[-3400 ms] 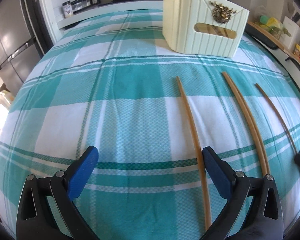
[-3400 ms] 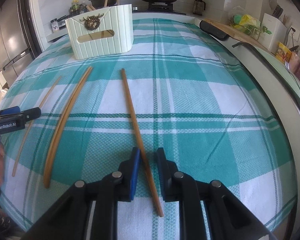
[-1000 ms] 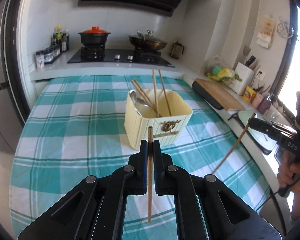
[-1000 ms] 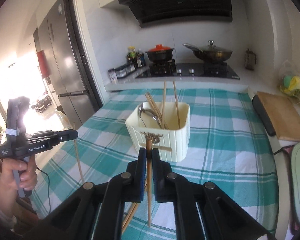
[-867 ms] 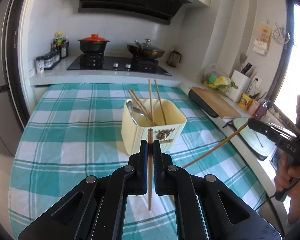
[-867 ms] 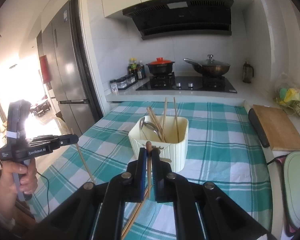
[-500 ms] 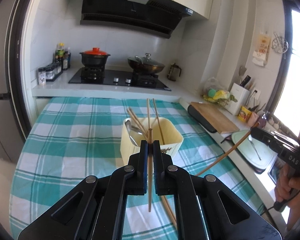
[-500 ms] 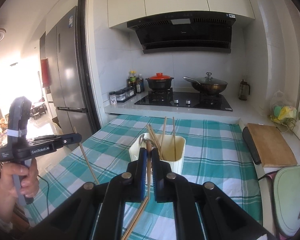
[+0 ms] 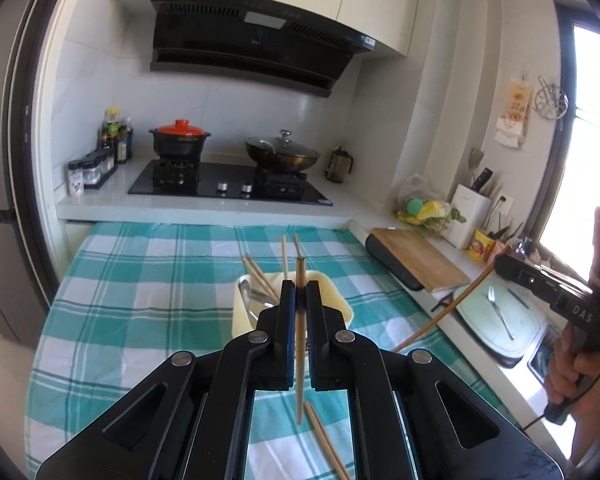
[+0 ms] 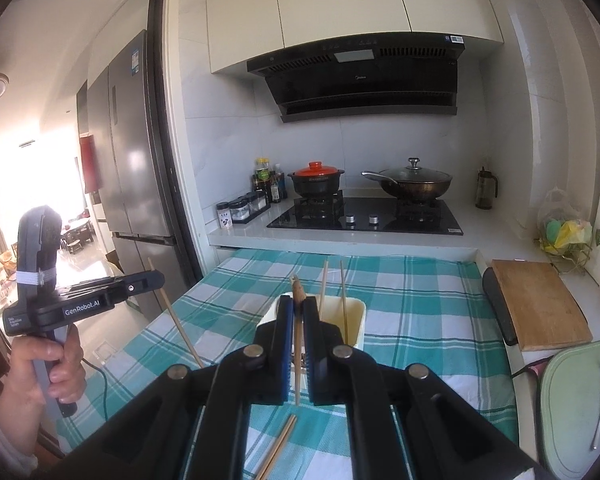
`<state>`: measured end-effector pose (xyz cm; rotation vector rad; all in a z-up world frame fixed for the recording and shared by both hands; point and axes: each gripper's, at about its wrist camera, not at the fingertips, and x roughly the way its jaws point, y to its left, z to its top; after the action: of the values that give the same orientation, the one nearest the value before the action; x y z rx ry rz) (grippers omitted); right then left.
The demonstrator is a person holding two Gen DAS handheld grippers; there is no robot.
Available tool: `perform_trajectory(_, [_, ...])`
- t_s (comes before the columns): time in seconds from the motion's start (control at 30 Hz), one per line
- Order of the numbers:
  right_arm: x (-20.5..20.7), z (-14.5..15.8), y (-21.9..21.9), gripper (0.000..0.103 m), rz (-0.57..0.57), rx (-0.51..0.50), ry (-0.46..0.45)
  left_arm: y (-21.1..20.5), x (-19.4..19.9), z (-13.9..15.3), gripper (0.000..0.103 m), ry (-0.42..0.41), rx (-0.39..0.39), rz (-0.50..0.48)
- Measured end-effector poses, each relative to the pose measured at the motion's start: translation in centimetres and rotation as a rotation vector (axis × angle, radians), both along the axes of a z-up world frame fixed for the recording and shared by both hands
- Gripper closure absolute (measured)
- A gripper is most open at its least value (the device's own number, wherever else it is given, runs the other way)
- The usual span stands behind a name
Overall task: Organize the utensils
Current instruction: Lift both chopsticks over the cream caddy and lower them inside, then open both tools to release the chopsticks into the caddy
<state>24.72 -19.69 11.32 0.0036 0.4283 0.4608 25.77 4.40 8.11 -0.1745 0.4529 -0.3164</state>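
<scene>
Both grippers have risen since the earlier frames, when they sat low over the table and the chopsticks lay flat on the cloth; each now carries one chopstick above the holder.

Left gripper [image 9: 299,300]: clenched on a chopstick [image 9: 299,344], which stands near vertical between the blue pads. Its top end projects above the fingertips and its lower end hangs free above the cloth [image 9: 140,304]. From the right wrist view, the same gripper [image 10: 140,282] is held in a hand [image 10: 48,364] at the left side of the table, with its chopstick [image 10: 176,320] slanting down toward the cloth.

Right gripper [image 10: 298,312]: clenched on a second chopstick [image 10: 298,352], also near vertical, top end showing above the pads. From the left wrist view, this gripper [image 9: 508,264] is at the right side, held in a hand [image 9: 576,368]; its chopstick [image 9: 444,316] slants down and leftward.

Holder [image 9: 336,300]: cream, open-topped, standing on the checked cloth just beyond both sets of fingertips. It contains several upright chopsticks [image 9: 284,256] and a metal spoon [image 9: 245,292].

One more chopstick pair [image 9: 324,440] lies flat on the cloth below the left gripper; it also shows in the right wrist view [image 10: 278,446].

Behind the table: a hob [image 10: 364,216] with a red-lidded pot [image 10: 316,180] and a wok [image 10: 414,184].
</scene>
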Motion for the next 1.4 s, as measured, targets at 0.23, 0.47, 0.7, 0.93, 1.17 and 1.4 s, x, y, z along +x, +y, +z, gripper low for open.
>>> perform_trajectory(0.23, [2.0,3.2,0.3,0.098,-0.016,-0.004,-0.068,-0.2,1.6,4.1,0.101,-0.08,0.001,0.006])
perform_trajectory(0.47, [6.1,4.9,1.5,0.098,-0.034,-0.021,-0.106,-1.0,5.9,6.2,0.101,-0.138,0.036,0.056])
perform_trajectory(0.7, [12.3,1.6,2.9,0.098,-0.019,-0.072,0.025,-1.5,12.1,2.6,0.101,-0.011,0.033,0.065])
perform_trajectory(0.93, [19.5,-4.5,5.0,0.098,0.023,-0.139,0.254,-2.2,18.0,-3.4,0.1,0.19,0.011,0.033])
perform_trajectory(1.17, [23.2,-6.6,4.8,0.056,0.0,-0.062,0.275,-0.8,19.8,-5.6,0.037,0.264,-0.017,0.112])
perform_trajectory(1.4, [16.9,-5.3,3.7,0.04,-0.023,-0.139,0.188,0.3,13.8,-5.5,0.014,0.246,0.148,0.096])
